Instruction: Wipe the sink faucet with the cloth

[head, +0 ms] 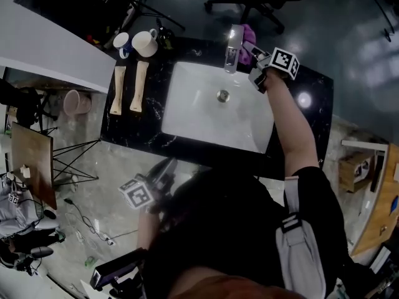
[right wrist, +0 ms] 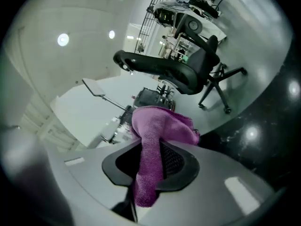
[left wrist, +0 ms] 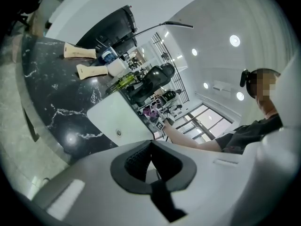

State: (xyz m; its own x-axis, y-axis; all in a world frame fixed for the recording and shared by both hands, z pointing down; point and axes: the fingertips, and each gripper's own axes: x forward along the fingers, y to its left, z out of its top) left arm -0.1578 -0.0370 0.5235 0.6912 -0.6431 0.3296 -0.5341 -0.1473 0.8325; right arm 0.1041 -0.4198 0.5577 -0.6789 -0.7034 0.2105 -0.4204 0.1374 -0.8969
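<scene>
My right gripper [right wrist: 150, 166] pinches the purple terry cloth [right wrist: 160, 126], bunched just right of the upright chrome sink faucet [head: 234, 48] behind the white basin [head: 206, 123], so I'd wipe leftward; my left gripper [left wrist: 151, 166], jaws pressed together and empty, hangs well apart.

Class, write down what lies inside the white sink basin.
Only the round drain shows inside the sink basin. The faucet overhangs its far edge and the person's forearm crosses its right edge, covering what lies under them.

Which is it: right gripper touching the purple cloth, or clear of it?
Touching. The right gripper view shows the purple cloth clamped between the jaws of the right gripper, with pads pressed against both its sides.
</scene>
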